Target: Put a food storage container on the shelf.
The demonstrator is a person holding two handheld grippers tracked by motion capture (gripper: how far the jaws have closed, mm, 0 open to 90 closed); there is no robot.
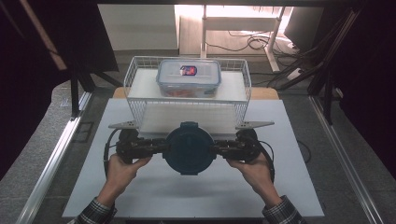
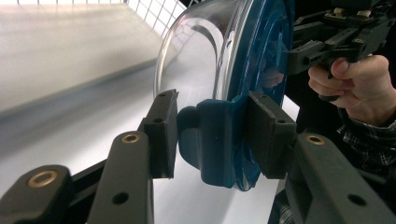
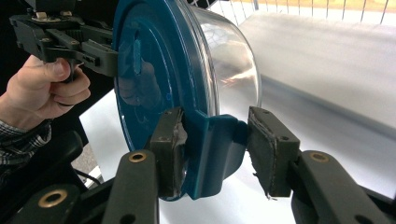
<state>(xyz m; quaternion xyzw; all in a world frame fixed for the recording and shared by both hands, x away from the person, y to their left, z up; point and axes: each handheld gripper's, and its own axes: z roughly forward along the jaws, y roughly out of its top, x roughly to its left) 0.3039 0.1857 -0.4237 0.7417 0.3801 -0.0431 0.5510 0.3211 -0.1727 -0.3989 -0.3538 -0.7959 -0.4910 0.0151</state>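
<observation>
**A:** White tabletop [image 1: 196, 196], dark surround, grey floor either side. What's nearest?

**B:** Person's two hands coming in from 6 o'clock, plaid cuffs. Left hand [image 1: 122, 169] at about 7, right hand [image 1: 252, 170] at about 5. Each carries a gripper pointing inward, level.

**A:** Load?

**B:** Round container [image 1: 189, 148], teal lid [image 3: 149, 74], clear bowl [image 2: 196, 60]. Dead centre of the high view, between the two tools, off the tabletop with its shadow below it. In the gripper views it's turned on edge, lid face toward the person.

**A:** Left gripper state?

**B:** Left gripper [image 2: 212, 133] is clamped on the lid's latch tab [image 2: 215, 140] at the container's 9 o'clock edge. One pad on the lid face side, one on the bowl side of the tab.

**A:** Right?

**B:** Right gripper [image 3: 219, 149] same deal on the opposite latch tab [image 3: 212, 154], 3 o'clock edge. Pad on the lid side is pressed tight; the other pad sits just beside the tab's outer face, and I can't tell if it touches.

**A:** Beyond that?

**B:** White wire basket [image 1: 140, 109] at 12 o'clock, just past the container. Inside it, at the far end, a rectangular clear box [image 1: 189, 79] with a blue-grey lid and a small label on top.
</observation>
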